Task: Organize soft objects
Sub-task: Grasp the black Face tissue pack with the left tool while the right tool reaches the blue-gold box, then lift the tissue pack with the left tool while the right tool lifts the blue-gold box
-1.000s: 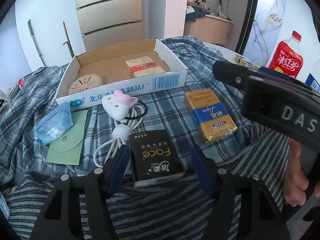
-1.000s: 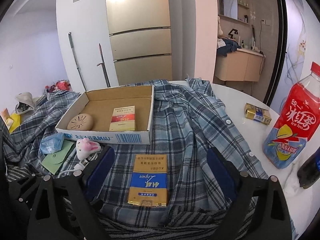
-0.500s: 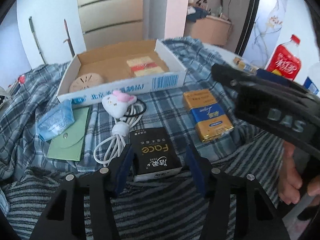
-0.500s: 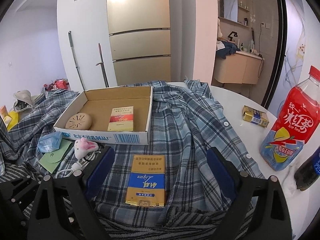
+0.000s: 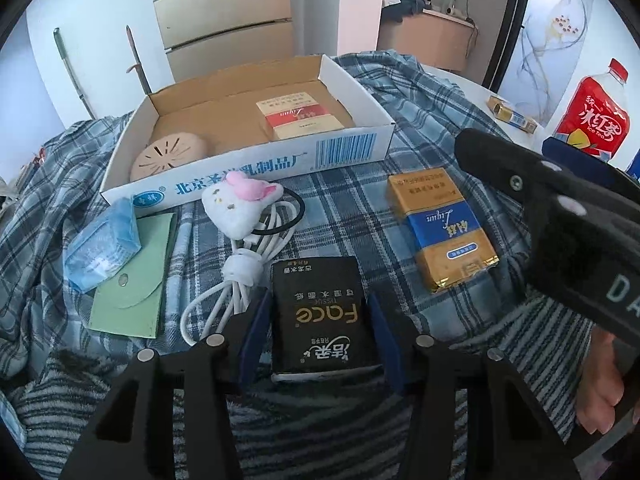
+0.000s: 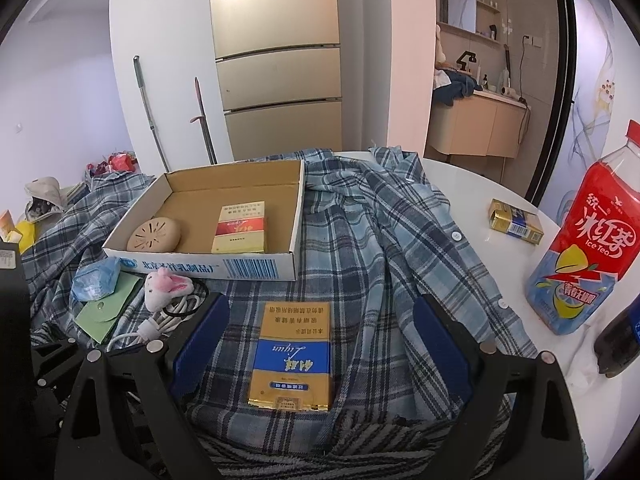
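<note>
My left gripper [image 5: 318, 334] has just been closing, and its blue pads now sit against both long sides of the black soft pack of "Face" tissues [image 5: 320, 312]; I judge the grip made or all but made, with the pack still lying flat on the blue plaid shirt [image 5: 420, 120] spread over the bench. I took it across its narrow width because the jaws span that easily and the soft wrapper gives a little under the pads. The gripper tilts steeply down, coming over the pack's near end.

Just left of the pack lies a coiled white cable [image 5: 236, 276], close enough that my left pad could snag it when I lift. Beyond it are a small white plush with a pink bow [image 5: 240, 204], a green snap pouch [image 5: 132, 284] and a blue tissue packet [image 5: 104, 244].

My right gripper [image 6: 320, 344] hangs wide open and holds nothing, angled down less steeply, its jaws standing well clear on either side of the gold and blue carton [image 6: 294, 354], likely waiting its turn.

Farther off, the shallow cardboard box with a white printed wall [image 5: 344, 148] sits open-topped, which makes it the natural place to drop the pack in.
</note>
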Demonstrator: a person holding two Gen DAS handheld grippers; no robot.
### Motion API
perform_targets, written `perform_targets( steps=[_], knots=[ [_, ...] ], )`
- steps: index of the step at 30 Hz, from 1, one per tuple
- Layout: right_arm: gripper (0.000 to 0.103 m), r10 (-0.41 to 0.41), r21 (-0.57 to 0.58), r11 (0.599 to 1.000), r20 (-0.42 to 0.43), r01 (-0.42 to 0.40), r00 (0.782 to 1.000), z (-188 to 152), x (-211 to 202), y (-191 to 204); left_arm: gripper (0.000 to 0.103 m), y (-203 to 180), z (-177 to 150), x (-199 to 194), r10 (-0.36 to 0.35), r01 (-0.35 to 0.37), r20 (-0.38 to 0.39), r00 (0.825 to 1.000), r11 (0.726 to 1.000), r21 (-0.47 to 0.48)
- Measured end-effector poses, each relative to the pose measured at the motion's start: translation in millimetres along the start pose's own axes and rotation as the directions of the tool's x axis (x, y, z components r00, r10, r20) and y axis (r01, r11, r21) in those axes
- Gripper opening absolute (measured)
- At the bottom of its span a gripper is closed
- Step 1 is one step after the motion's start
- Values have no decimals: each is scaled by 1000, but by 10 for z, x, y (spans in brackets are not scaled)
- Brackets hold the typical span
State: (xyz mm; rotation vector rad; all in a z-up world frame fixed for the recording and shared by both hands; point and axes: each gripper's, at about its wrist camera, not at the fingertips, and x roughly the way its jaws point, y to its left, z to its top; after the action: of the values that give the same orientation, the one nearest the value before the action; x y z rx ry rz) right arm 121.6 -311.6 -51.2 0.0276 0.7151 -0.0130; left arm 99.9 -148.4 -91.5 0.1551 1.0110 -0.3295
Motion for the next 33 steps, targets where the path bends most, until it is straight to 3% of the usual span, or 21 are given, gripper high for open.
perform_targets(
  steps=[5,9,12,13,16,19,21,25,30,33],
  knots=[
    [93,-2,-9,1000,6,2,1000,-5,-18,22,48,26,-4,-36,-14,14,12,1000,1000,9],
    [93,2,-5,1000,-4,-2,1000,1,-2,24,48,64,-68,-319,-14,8,154,988,999,35],
    [91,-6,-5,1000,-5,6,1000,-2,2,30,48,170,-87,-529,-23,20,271,962,1000,15],
    [91,-8,-10,1000,-3,8,1000,-4,-3,43,48,210,-97,-603,-9,7,324,946,1000,5],
    [91,0,-22,1000,-6,0,1000,-2,3,63,48,286,-88,-726,11,-8,403,915,1000,-10],
    [86,11,-21,1000,-29,-12,1000,-2,55,58,48,373,-88,-798,80,-62,479,874,997,-52],
    [77,25,-16,1000,-59,-26,998,-9,114,49,48,429,-87,-800,117,-90,508,853,993,-78],
    [73,37,-25,999,-131,-41,991,-43,261,69,48,500,-89,-755,132,-89,490,862,990,-111],
    [72,32,-59,997,-189,-44,981,-90,379,141,48,501,-140,-795,154,-105,506,849,987,-125],
    [66,18,-84,996,-239,-39,971,-118,482,188,48,488,-157,-790,161,-112,509,846,986,-125]
  ],
)
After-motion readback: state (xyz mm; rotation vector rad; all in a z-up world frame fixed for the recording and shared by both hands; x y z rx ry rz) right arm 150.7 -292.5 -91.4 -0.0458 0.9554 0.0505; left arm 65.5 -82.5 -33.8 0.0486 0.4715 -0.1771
